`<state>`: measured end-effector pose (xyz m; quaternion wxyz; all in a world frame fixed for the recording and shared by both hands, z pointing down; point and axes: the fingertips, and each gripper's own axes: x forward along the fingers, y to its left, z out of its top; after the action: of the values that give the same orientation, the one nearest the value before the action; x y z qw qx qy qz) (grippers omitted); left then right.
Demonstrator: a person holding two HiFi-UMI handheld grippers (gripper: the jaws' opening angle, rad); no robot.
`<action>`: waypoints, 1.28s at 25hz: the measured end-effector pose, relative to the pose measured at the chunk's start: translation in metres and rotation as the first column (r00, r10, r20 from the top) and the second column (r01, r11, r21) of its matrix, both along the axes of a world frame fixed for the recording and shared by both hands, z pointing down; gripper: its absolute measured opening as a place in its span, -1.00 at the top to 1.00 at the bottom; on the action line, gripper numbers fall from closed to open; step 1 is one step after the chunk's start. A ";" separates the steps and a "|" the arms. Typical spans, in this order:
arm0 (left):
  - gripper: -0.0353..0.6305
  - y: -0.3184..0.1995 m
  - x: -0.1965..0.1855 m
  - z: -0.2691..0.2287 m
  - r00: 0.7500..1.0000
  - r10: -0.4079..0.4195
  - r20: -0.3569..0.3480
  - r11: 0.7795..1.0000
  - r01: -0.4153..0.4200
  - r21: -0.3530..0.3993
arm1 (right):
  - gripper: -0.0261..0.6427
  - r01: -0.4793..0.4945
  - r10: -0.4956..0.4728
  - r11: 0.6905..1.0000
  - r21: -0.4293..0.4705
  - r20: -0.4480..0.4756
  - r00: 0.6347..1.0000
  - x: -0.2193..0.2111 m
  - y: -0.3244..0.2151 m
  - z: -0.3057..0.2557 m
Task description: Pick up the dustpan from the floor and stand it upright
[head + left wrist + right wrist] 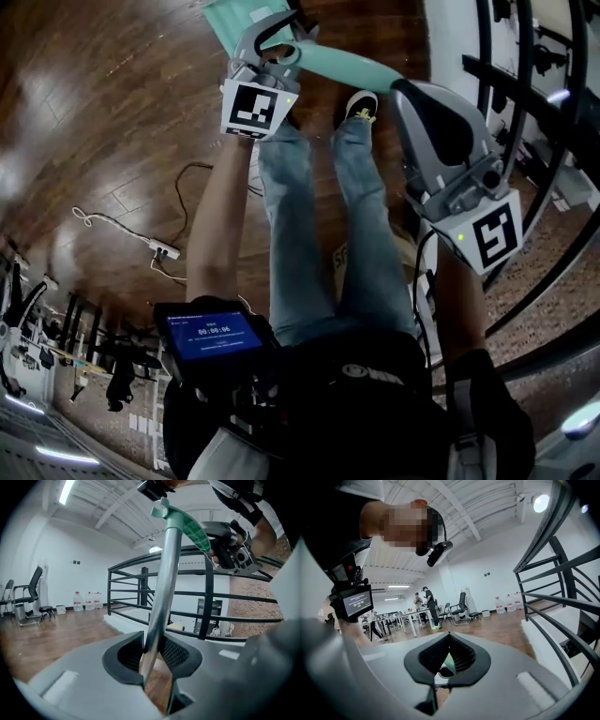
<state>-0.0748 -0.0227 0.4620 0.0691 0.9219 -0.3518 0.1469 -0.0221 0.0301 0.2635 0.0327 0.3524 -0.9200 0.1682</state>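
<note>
A dark wooden floor point(94, 122) runs across an open, white-walled hall, where a white power strip point(166, 250) lies at the end of a loose cable point(98, 223). A black metal railing point(206, 588) curves along a raised white ledge, with a brick wall point(255, 620) behind it. Three water jugs point(87, 600) stand against the far wall near a black office chair point(29, 592). Farther off, two people point(425, 599) stand beside rolling chairs point(464, 605) under a bright ceiling lamp point(540, 502).
</note>
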 end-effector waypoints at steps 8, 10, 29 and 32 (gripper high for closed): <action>-0.03 -0.009 -0.002 -0.018 0.998 -0.004 -0.056 0.999 0.002 -0.039 | 0.91 -0.007 0.007 1.000 0.023 -0.001 1.000 -0.006 -0.025 -0.007; 0.07 -0.009 -0.005 -0.022 0.997 -0.014 -0.073 0.999 0.012 -0.032 | 0.91 -0.009 0.009 1.000 0.022 0.000 1.000 -0.006 -0.028 -0.005; 0.23 0.019 -0.028 -0.073 1.000 0.007 -0.013 0.997 -0.008 -0.072 | 0.91 0.090 -0.090 0.996 -0.010 -0.020 0.996 -0.037 -0.048 -0.010; 0.29 0.018 -0.046 -0.096 0.999 -0.048 -0.011 0.997 0.047 -0.059 | 0.91 0.117 -0.118 0.993 -0.021 -0.022 0.993 -0.054 -0.045 -0.019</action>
<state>-0.1207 -0.0044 0.3660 0.1017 0.9118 -0.3686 0.1498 -0.0758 -0.0153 0.2440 0.0568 0.2993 -0.9370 0.1712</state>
